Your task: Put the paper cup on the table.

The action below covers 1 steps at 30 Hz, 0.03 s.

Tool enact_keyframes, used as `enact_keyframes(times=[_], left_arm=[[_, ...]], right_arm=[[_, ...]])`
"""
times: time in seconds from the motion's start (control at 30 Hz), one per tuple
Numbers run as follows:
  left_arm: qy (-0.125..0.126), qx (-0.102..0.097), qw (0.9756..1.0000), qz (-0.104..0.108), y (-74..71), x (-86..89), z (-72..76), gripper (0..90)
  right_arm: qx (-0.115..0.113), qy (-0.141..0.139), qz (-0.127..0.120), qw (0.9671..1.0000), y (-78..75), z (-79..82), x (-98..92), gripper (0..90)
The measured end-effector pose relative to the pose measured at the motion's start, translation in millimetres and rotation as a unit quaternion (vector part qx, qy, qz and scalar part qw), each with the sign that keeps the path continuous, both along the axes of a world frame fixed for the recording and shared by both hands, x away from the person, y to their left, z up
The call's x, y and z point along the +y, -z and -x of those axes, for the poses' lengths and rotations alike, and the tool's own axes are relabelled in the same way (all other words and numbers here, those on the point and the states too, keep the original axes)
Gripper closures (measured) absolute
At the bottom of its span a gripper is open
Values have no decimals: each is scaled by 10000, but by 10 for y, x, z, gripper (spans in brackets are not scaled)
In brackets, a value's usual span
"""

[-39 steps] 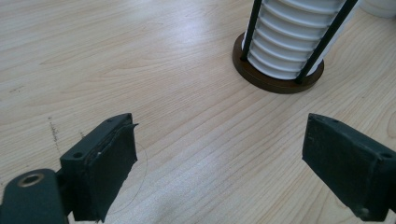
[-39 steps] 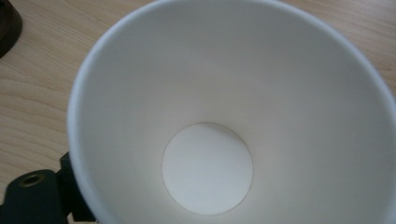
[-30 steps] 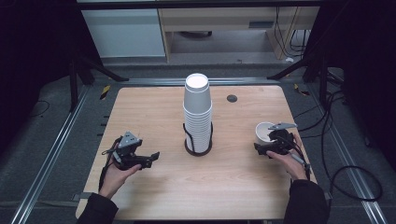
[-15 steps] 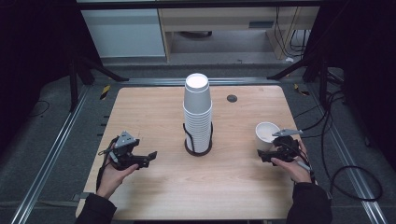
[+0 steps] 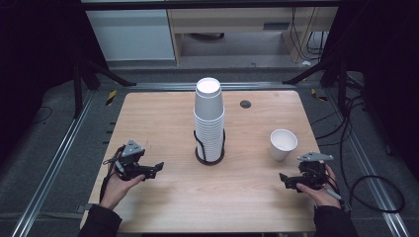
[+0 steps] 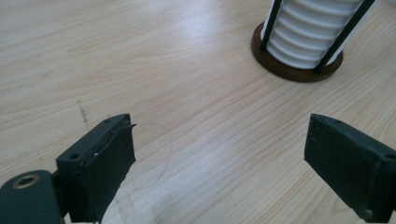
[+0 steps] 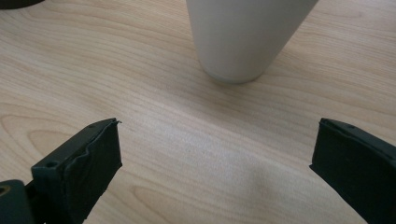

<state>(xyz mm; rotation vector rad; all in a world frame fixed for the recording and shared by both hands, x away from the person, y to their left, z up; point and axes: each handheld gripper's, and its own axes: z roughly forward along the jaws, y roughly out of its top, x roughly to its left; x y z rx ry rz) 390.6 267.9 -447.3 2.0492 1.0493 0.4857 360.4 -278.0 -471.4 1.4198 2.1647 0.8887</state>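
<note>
On the bench's (image 5: pixel 168 113) near left, the left tool (image 5: pixel 157 168) lies wide open and empty, pointing at the cup stack (image 5: pixel 209 118) in its wire holder (image 5: pixel 209 157). To the right stands a single cup (image 5: pixel 283 144), upright, with the right tool (image 5: pixel 285 179) gaping empty just short of it. To grasp it well, approach level, straddle the cup's lower wall and close gently.

Count: 1 loose white cup (image 5: pixel 283 144) standing on the counter (image 5: pixel 163 118), 1 cup stack (image 5: pixel 209 118) in 1 black wire holder (image 5: pixel 209 153) (individual cups too tight to tally), 1 small dark disc (image 5: pixel 245 104), 2 claws.
</note>
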Motion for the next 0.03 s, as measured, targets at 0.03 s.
enact_keyframes(times=[0.03], left_arm=[[-13,30,10000,-33,12,8,-7,78]], right_arm=[[-22,13,7,10000,4,25,-13,17]])
